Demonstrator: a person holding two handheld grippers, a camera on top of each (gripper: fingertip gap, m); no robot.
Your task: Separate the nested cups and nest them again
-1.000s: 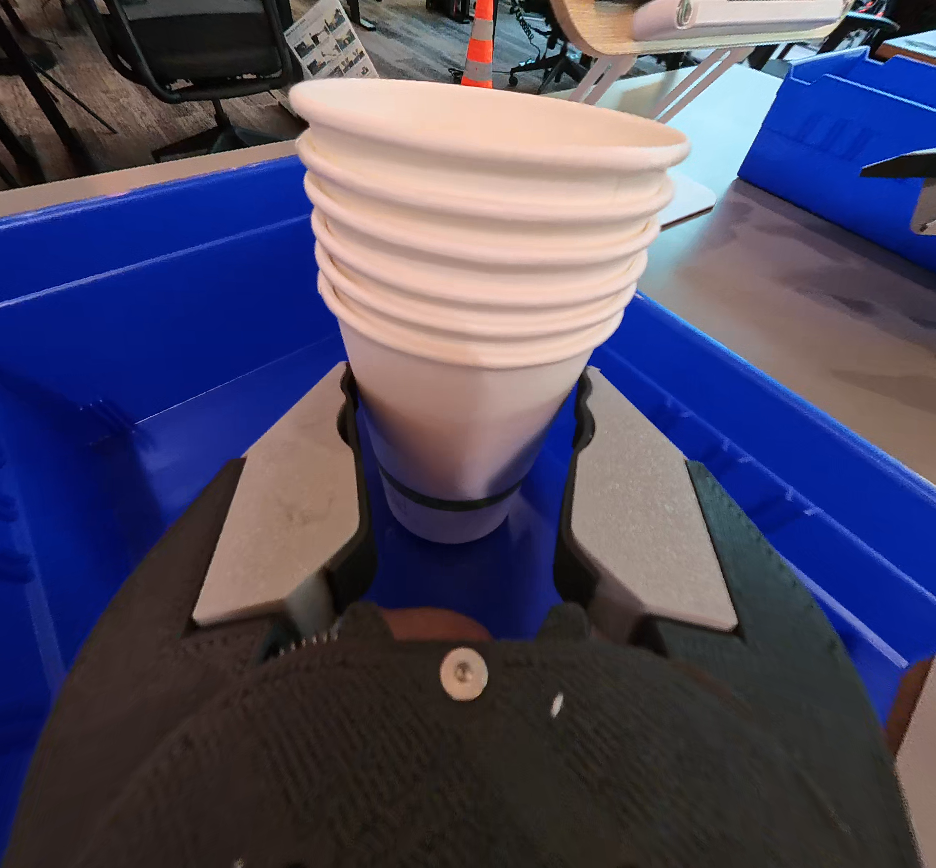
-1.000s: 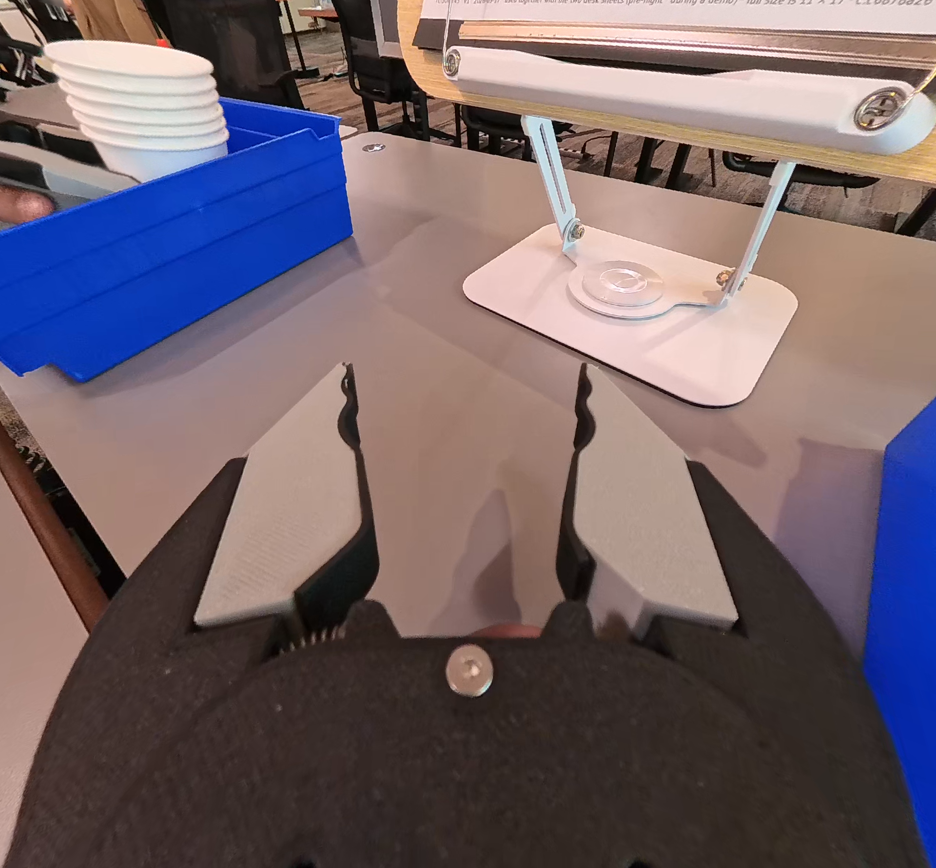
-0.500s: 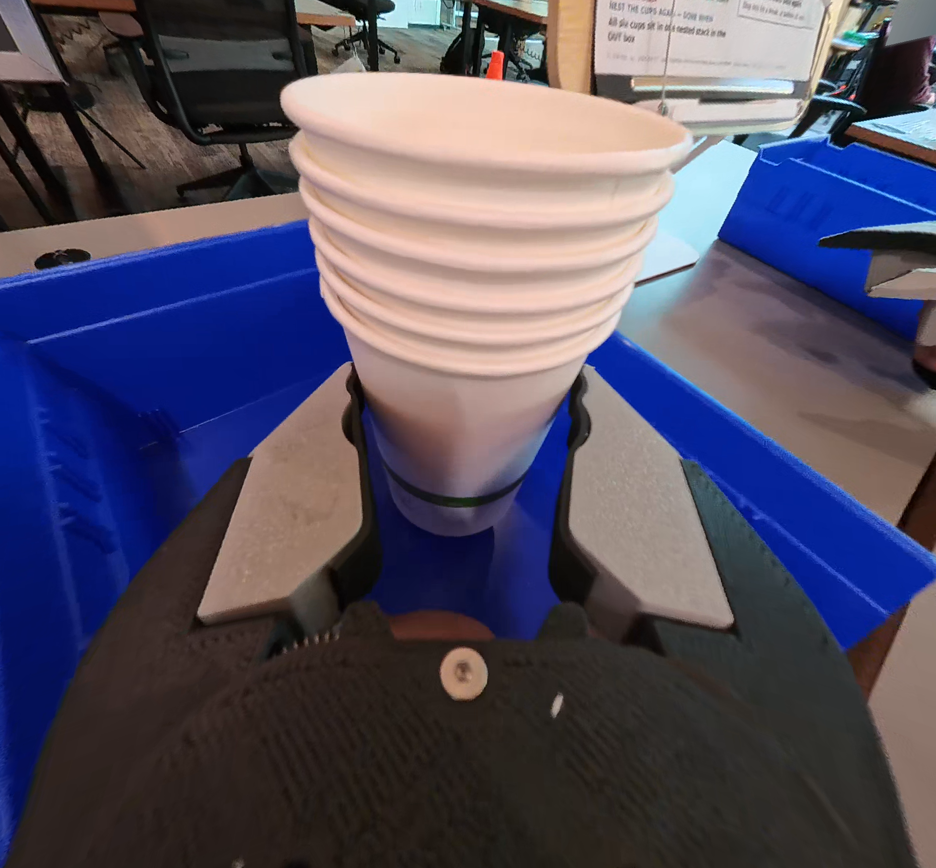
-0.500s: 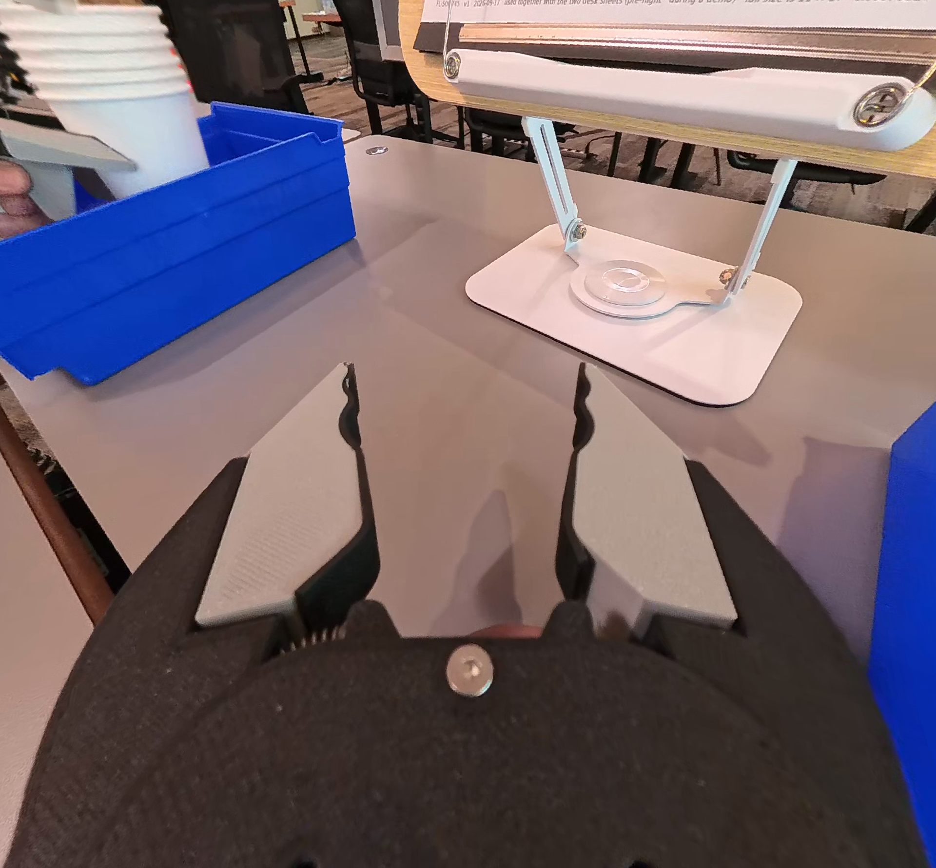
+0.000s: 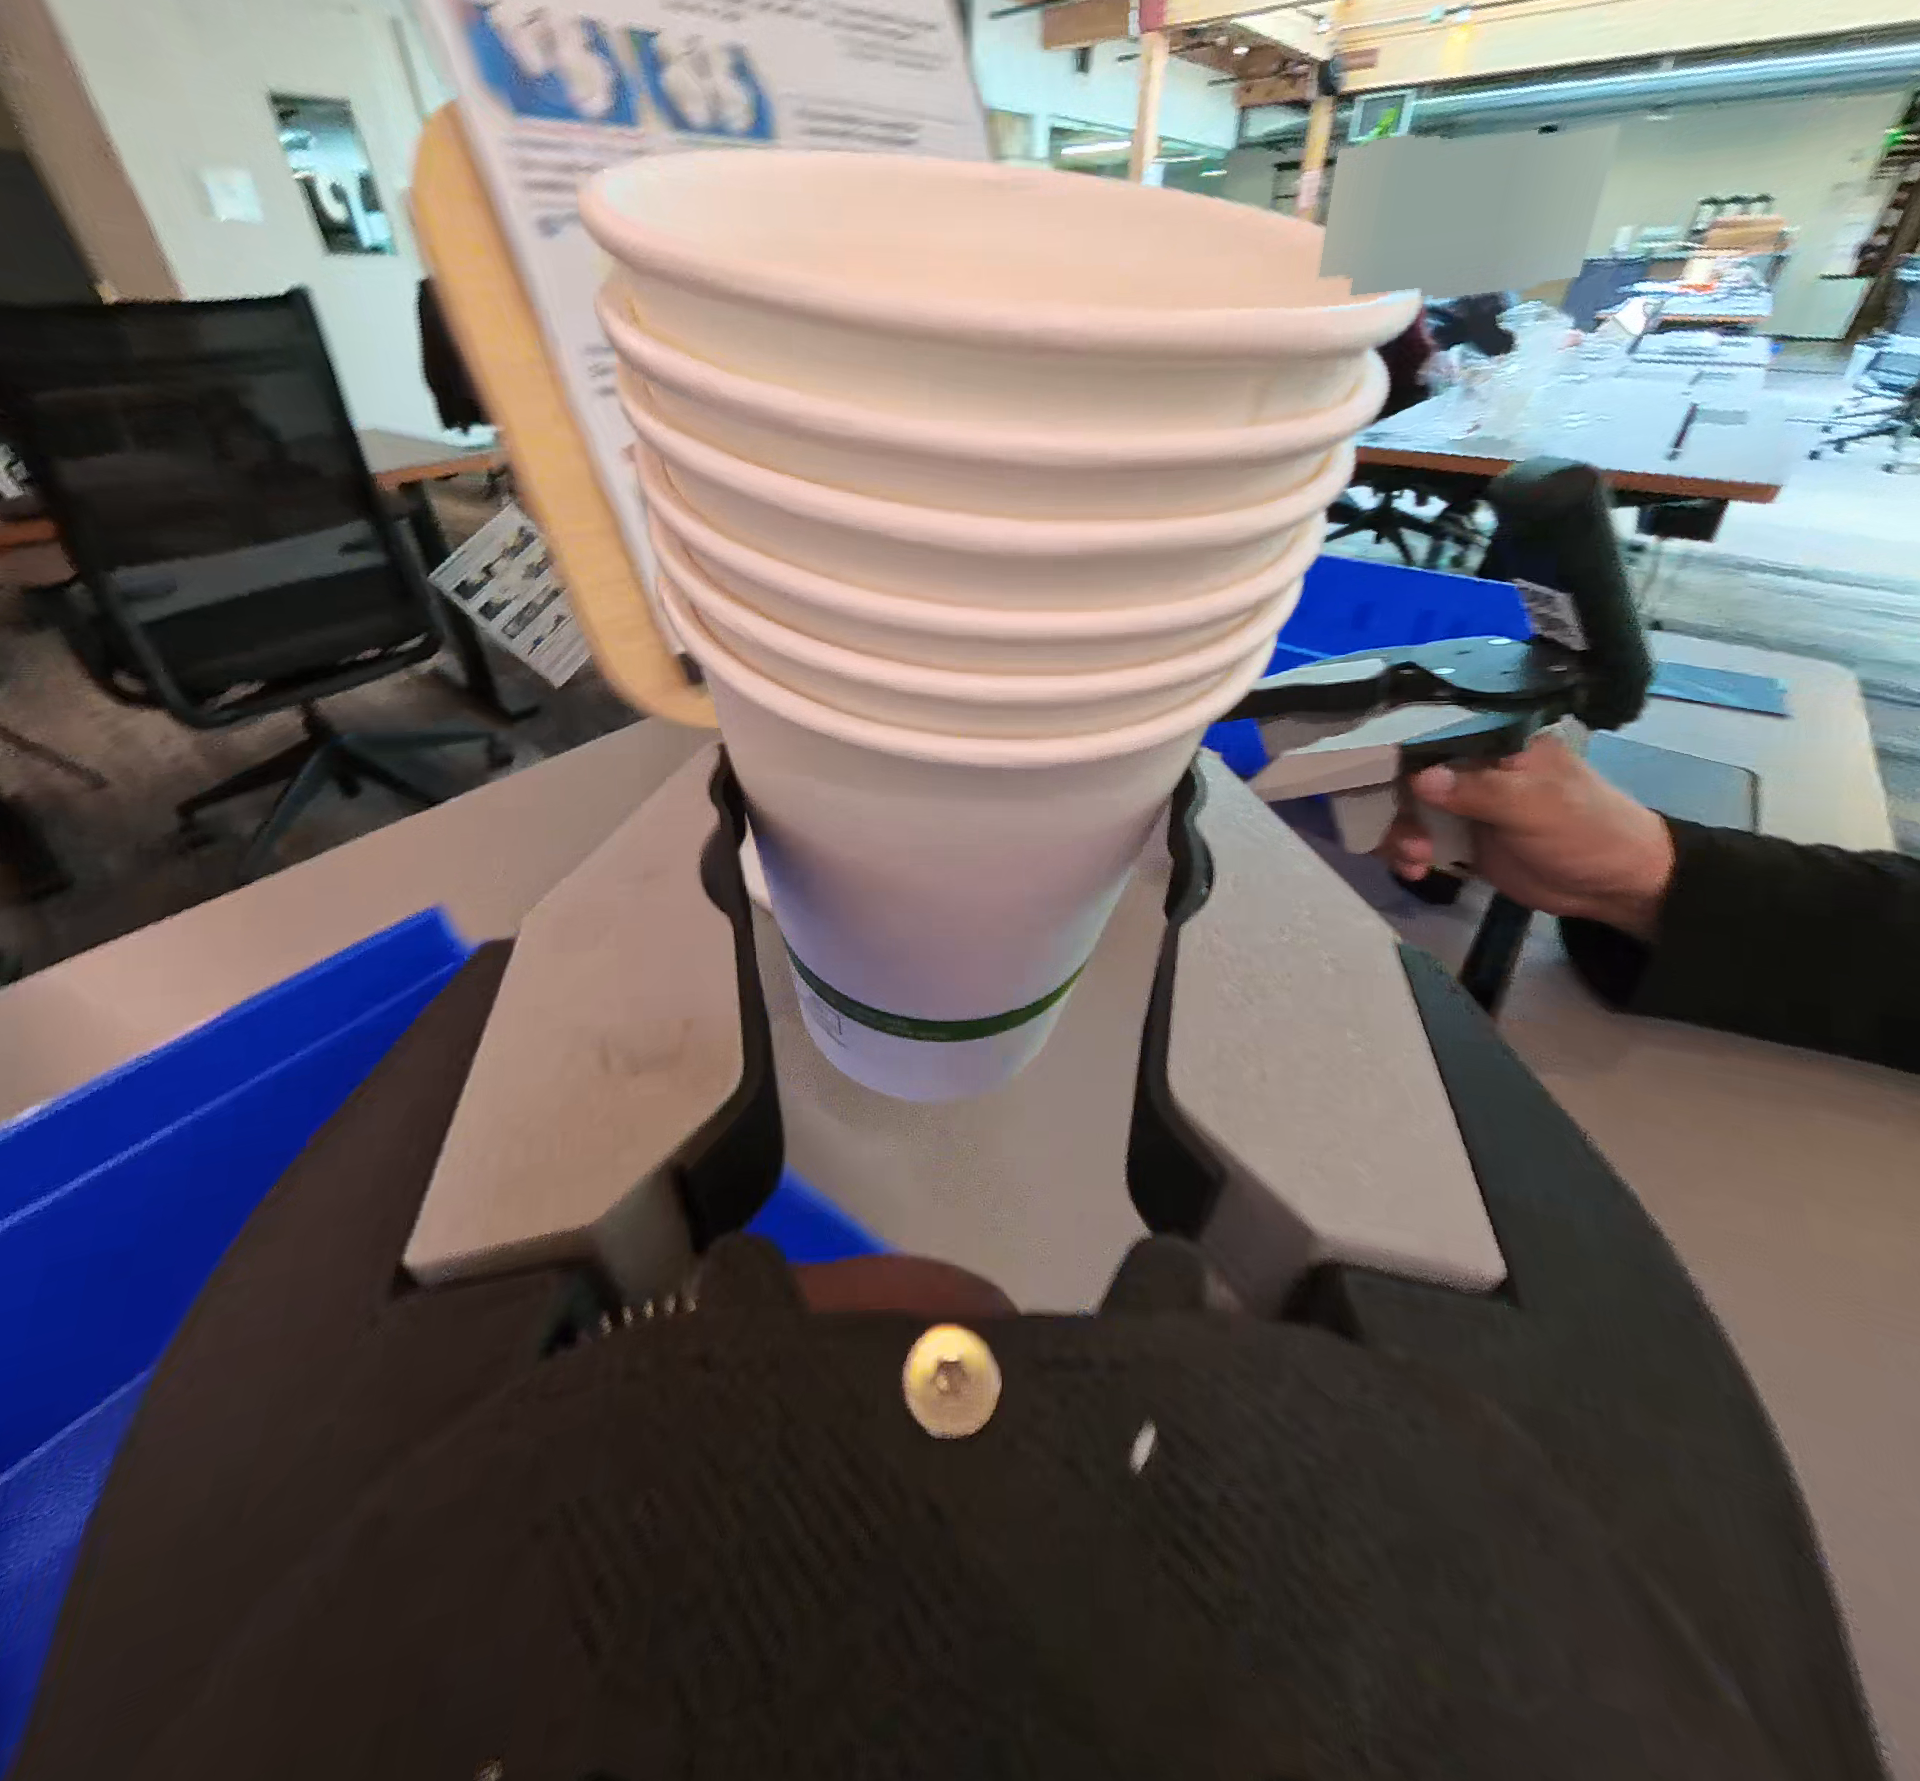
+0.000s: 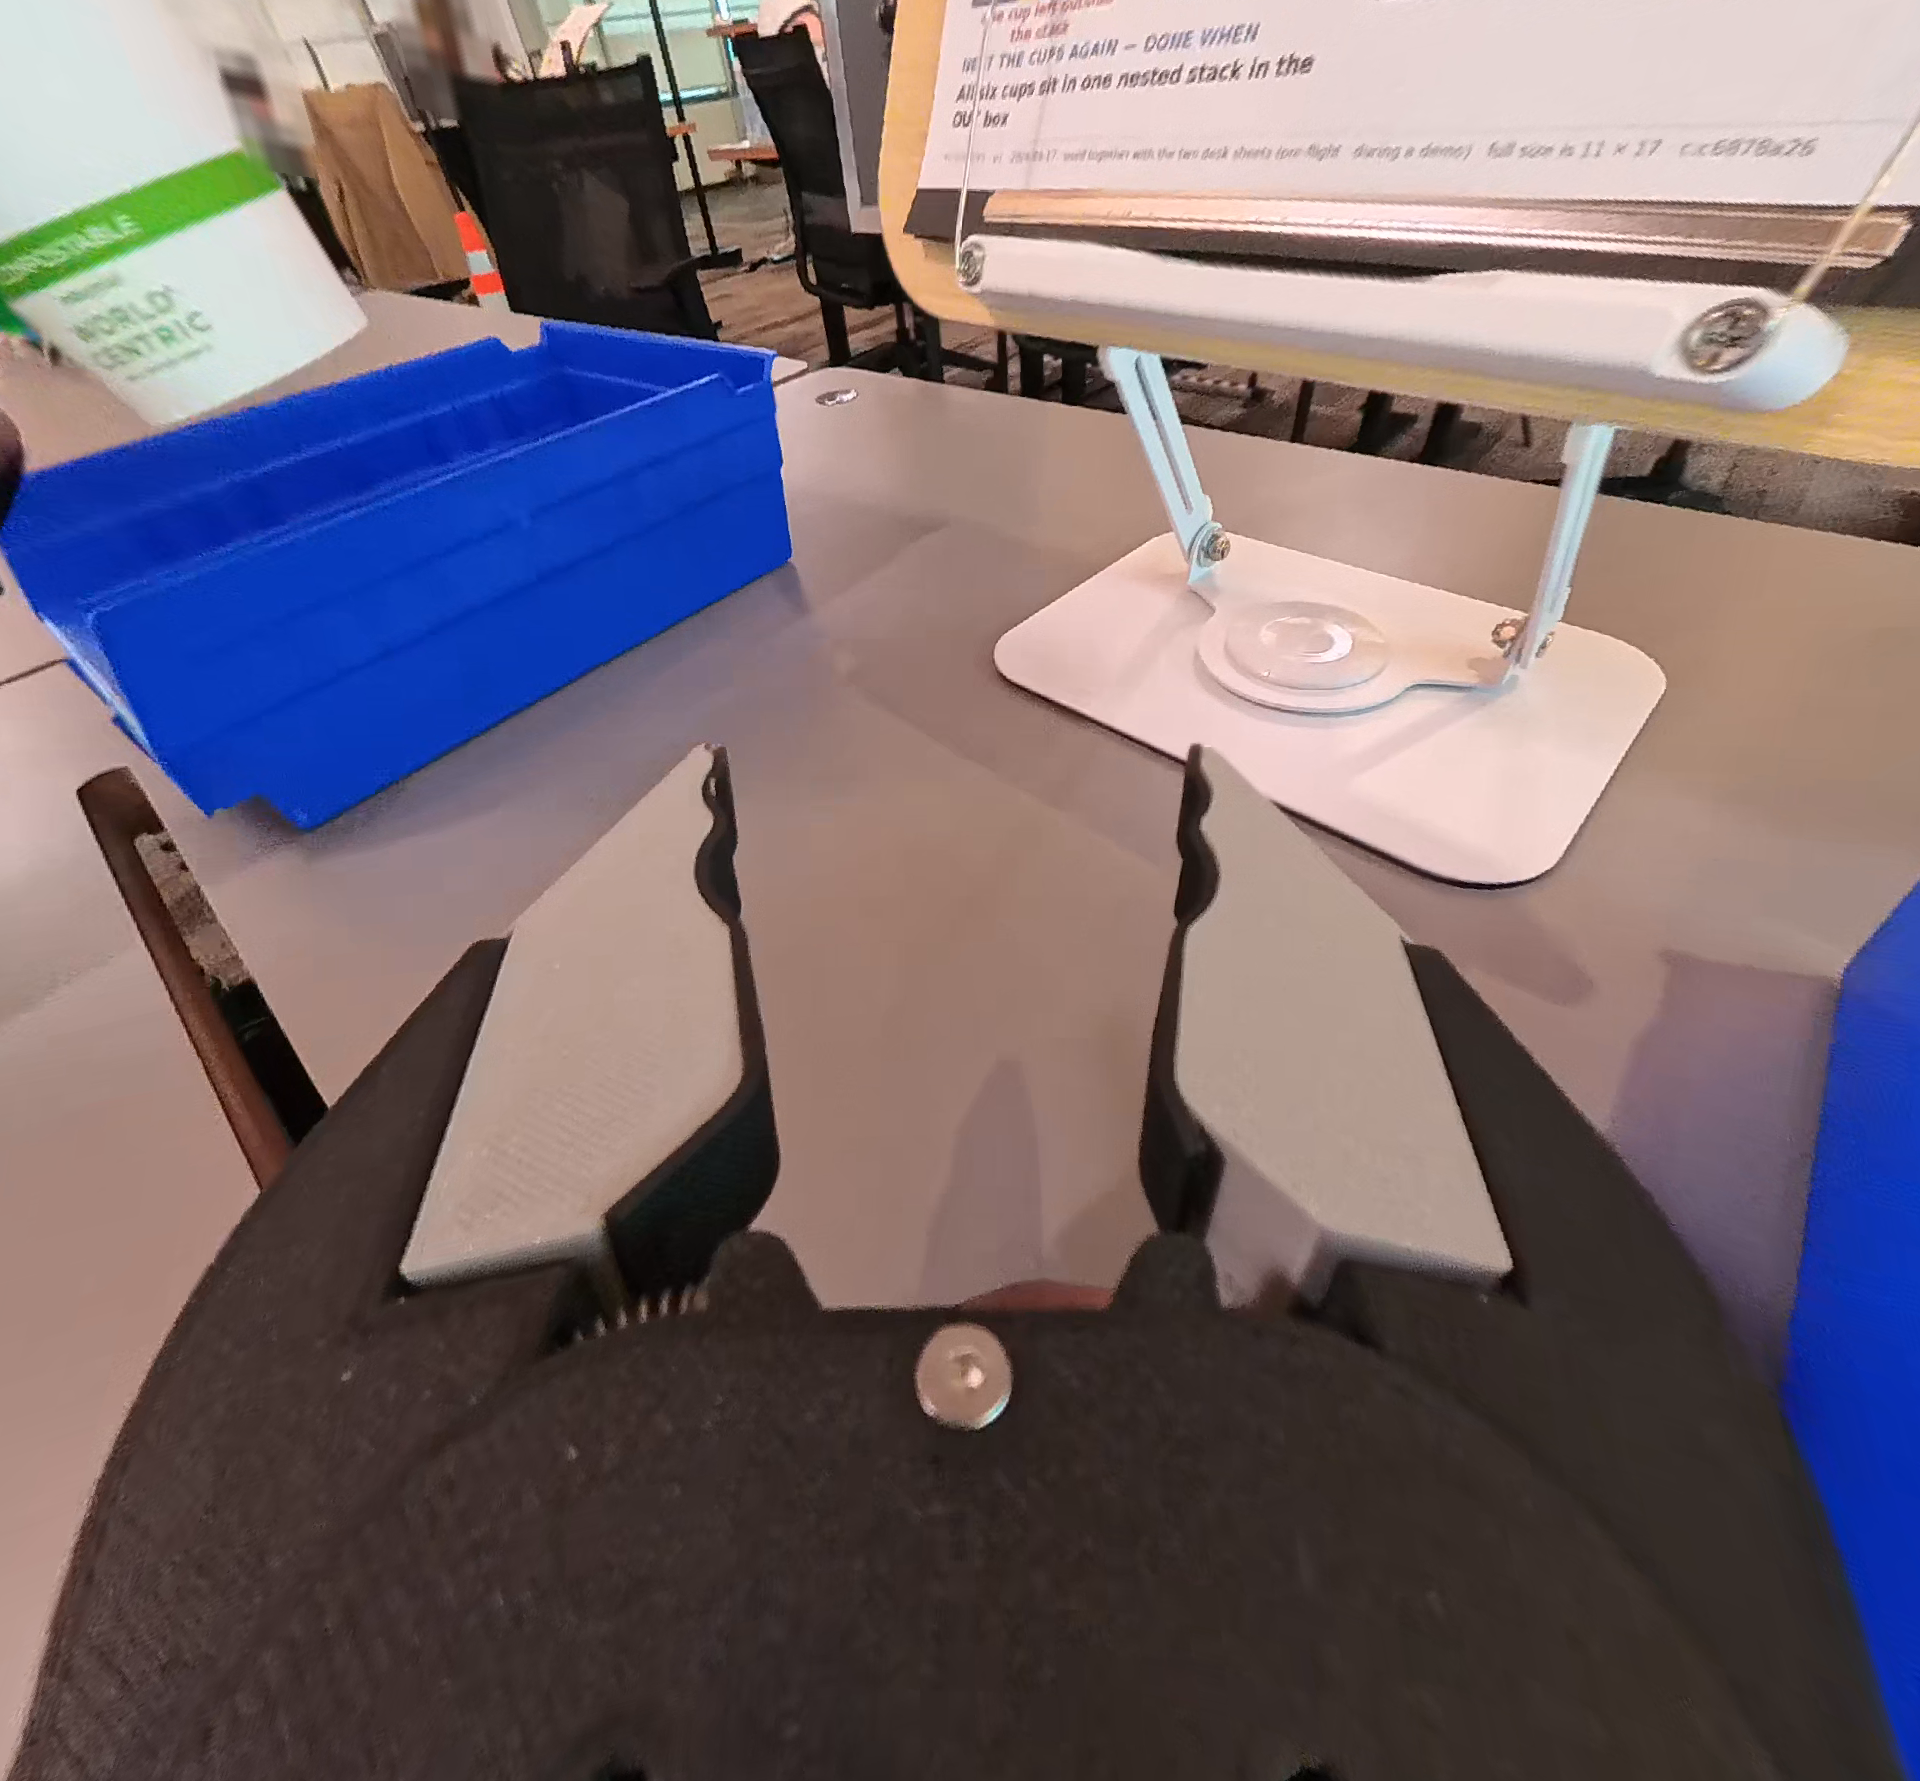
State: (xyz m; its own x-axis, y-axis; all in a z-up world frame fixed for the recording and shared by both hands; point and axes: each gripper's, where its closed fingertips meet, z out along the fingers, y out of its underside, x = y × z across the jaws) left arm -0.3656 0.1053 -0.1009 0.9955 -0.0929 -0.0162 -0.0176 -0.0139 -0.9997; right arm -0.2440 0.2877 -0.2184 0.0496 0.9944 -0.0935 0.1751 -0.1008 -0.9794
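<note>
A nested stack of several white paper cups (image 5: 966, 588), the bottom one with a green band, is held upright in my left gripper (image 5: 956, 796), which is shut on the bottom cup's wall. The stack hangs above the grey table, past the blue bin's edge (image 5: 208, 1056). In the right wrist view the bottom of the stack (image 6: 135, 173) shows large at the far left, above the blue bin (image 6: 416, 536). My right gripper (image 6: 951, 765) is open and empty over the table. It also shows in the left wrist view (image 5: 1299, 692), held by a hand to the right of the stack.
A paper sheet on a wooden board with a white stand (image 6: 1351, 692) sits at the table's back. A second blue bin (image 6: 1870, 1212) is at the right edge. Office chairs (image 5: 208, 536) and desks stand beyond the table.
My left gripper has lifted the cup stack up out of the blue bin and carried it toward the right gripper. The right gripper has stayed open and shifted slightly.
</note>
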